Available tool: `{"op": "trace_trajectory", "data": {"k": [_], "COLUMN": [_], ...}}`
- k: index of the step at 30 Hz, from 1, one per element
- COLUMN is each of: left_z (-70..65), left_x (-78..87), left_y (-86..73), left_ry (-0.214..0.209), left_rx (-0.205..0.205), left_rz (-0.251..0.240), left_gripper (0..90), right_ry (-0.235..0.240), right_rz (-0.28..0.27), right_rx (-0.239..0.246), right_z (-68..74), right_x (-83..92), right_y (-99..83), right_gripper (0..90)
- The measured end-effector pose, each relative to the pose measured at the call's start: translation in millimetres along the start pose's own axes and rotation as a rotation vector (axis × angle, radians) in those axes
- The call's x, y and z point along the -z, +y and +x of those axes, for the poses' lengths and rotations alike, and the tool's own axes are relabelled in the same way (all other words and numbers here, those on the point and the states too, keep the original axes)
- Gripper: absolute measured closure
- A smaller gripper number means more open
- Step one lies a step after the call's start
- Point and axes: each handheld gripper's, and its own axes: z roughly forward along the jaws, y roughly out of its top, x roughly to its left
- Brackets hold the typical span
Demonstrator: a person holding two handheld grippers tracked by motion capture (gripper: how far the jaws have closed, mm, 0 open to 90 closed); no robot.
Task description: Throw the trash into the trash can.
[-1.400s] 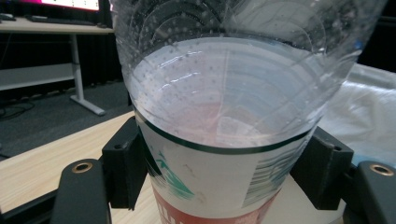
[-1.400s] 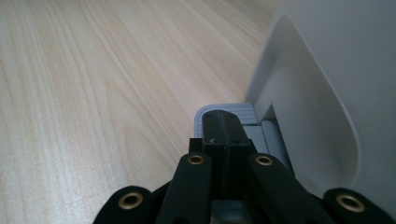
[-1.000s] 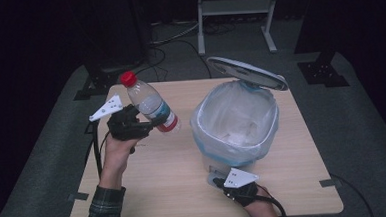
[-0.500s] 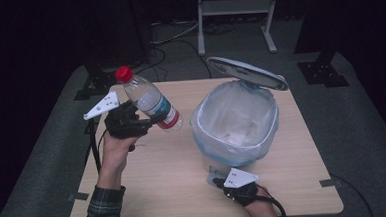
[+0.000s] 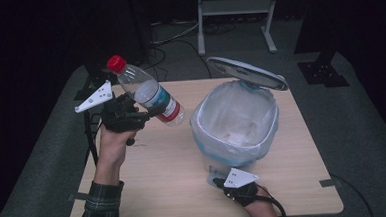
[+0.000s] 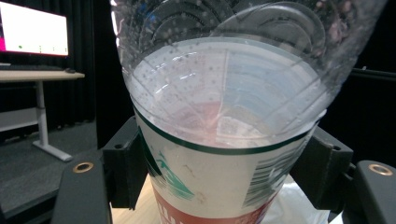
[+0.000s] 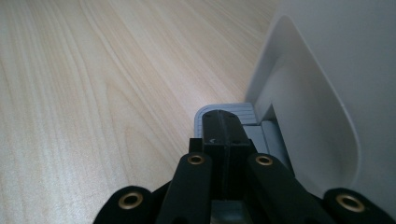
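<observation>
Toward the left edge of the tabletop (image 5: 149, 171), raised clear of the wood: one left claw (image 5: 140, 114), its jaws clamped across the labelled lower body of a clear plastic bottle (image 5: 147, 91). Bottle: red cap up and leaning toward the far-left corner, base pointing toward the middle of the tabletop; seemingly empty save for droplets on the inner wall, seen close in the left gripper view (image 6: 224, 107). Handling, by judgement: light, thin-walled, apt to buckle under a hard squeeze, slick where bare; the labelled band, where it is now taken, offers the firmer and less slippery hold, while the neck under the cap is the stiffest part. Right of centre, nearer the far edge: one pedal bin (image 5: 237, 123), white, lined with a pale bag, lid (image 5: 246, 73) standing raised. Near edge, just in front of the bin: one right claw (image 5: 219, 181), jaws shut together with nothing between them, tips resting down on the bin's grey pedal (image 7: 222, 114), bin wall close beside.
</observation>
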Motion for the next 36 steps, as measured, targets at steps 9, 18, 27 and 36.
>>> {"op": "trace_trajectory", "data": {"k": [9,18,27,36], "left_z": [-7.0,-16.0,-23.2,-30.1], "left_x": [-9.4,-23.9,-38.3,-52.0], "left_y": [13.6,23.6,27.9,29.2], "left_ry": [-0.043,-0.082,-0.123,-0.154], "left_rx": [-0.009,-0.03,-0.026,-0.034], "left_rz": [-0.025,-0.029,-0.046,-0.047], "left_gripper": [28.5,28.5,28.5,28.5], "right_ry": [0.0,0.002,0.002,0.002], "right_rz": [-0.002,0.004,0.004,0.004], "right_rx": [0.001,-0.008,-0.014,-0.012], "right_z": [-0.1,0.5,0.9,0.8], "right_x": [-0.1,0.0,0.2,0.1], "right_y": [-0.1,-0.2,0.0,0.0], "right_gripper": [90.0,90.0,90.0,90.0]}}
